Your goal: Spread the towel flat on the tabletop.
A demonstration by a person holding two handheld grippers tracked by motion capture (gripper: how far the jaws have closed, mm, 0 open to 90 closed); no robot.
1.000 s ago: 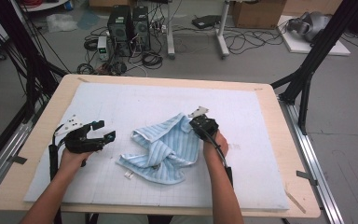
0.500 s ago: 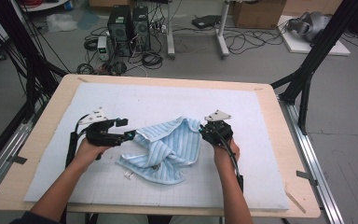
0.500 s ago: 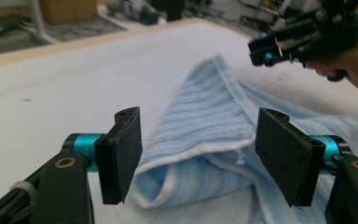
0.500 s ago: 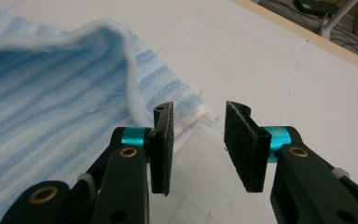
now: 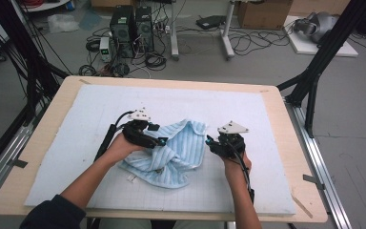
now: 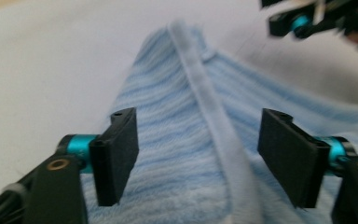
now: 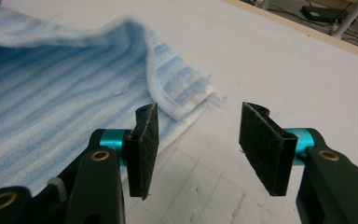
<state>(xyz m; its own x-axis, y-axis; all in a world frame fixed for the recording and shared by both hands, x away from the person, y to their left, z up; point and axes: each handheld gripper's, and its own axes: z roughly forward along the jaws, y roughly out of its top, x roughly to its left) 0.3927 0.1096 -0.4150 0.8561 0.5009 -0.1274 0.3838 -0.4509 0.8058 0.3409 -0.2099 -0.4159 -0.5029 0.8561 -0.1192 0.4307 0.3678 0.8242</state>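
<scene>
The left gripper (image 5: 159, 141) has slid onto the striped towel (image 5: 178, 152), jaws parted over a blurred hem; the right gripper (image 5: 210, 141), jaws just opening and empty, sits beside the towel's edge; the left gripper's body hides part of the cloth.

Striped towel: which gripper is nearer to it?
Left. The left gripper hangs over the striped towel, jaws open astride its hem. The right gripper sits open just off its right edge.

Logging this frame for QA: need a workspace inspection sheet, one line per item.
Surface: white gridded mat on a wooden table.
Job's things: crumpled blue striped towel mid-mat.
Clutter: nothing seen on the mat.
Grippers: left gripper open over the towel's hem; right gripper just been opening, nothing between its jaws, beside the towel's corner.
Cables: one trails from each gripper; a tangle on the floor.
Surroundings: computer towers, cardboard box.
</scene>
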